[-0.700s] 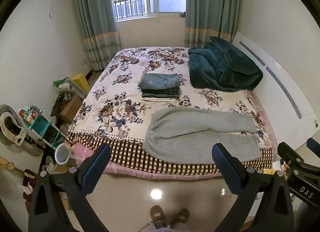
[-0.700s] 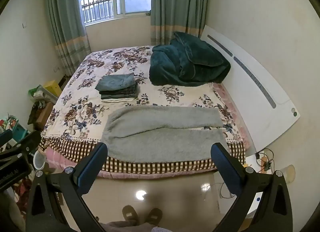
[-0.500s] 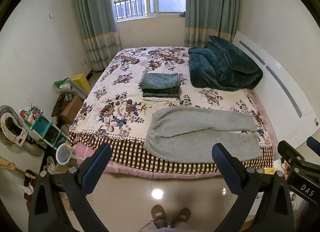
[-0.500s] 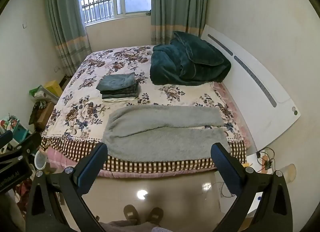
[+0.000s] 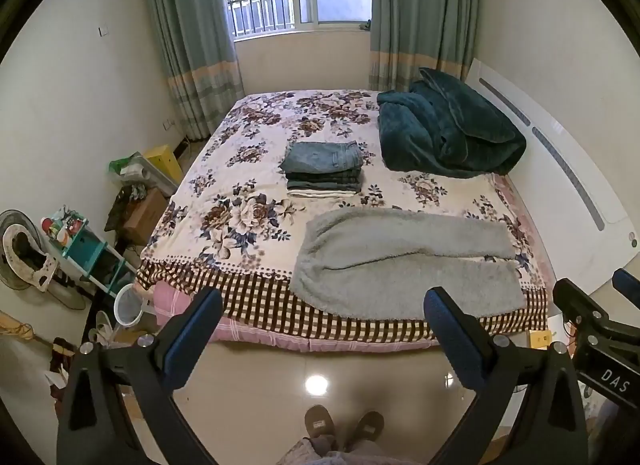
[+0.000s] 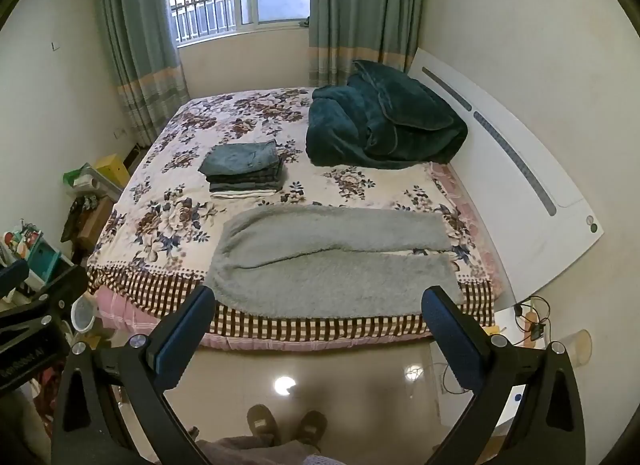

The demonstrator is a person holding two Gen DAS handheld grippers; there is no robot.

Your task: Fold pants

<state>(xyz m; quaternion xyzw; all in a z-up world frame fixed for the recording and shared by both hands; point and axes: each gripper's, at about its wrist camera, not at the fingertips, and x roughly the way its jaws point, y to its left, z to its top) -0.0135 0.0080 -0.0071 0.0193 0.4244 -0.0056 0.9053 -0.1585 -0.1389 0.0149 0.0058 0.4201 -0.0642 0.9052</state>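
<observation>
Grey fleece pants lie flat along the near edge of the floral bed, waist to the left, both legs running right. They also show in the right wrist view. My left gripper is open and empty, held over the floor in front of the bed, short of the pants. My right gripper is open and empty, likewise over the floor before the bed edge. The right gripper's body shows at the right edge of the left wrist view.
A stack of folded pants sits mid-bed. A dark green blanket is heaped by the white headboard. Clutter, a teal shelf and a bin stand left of the bed. My slippered feet are on the tiled floor.
Both grippers have drifted slightly, so the bed and pants sit a little higher in view. Both stay open and empty.
</observation>
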